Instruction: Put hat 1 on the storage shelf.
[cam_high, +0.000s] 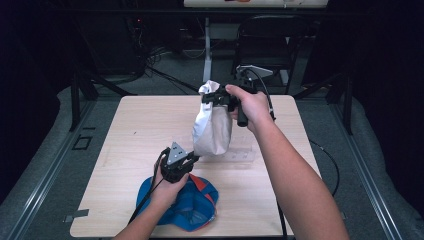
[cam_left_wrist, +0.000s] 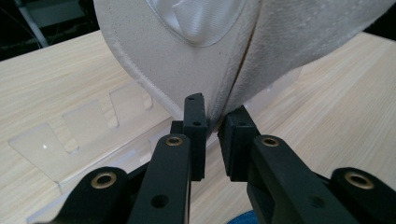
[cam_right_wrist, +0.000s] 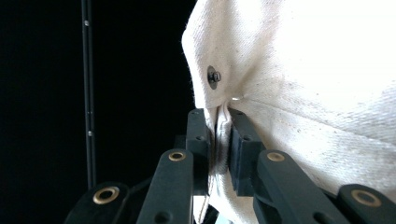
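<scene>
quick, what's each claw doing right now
left claw: pinching the bottom edge of the white cap
right claw: shut on the white cap's top

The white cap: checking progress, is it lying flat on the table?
No, the white cap hangs above the table, pinched by the right tongs.

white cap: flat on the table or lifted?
Lifted. The white cap hangs above the table, pinched at its top by the right gripper and at its lower edge by the left gripper.
</scene>
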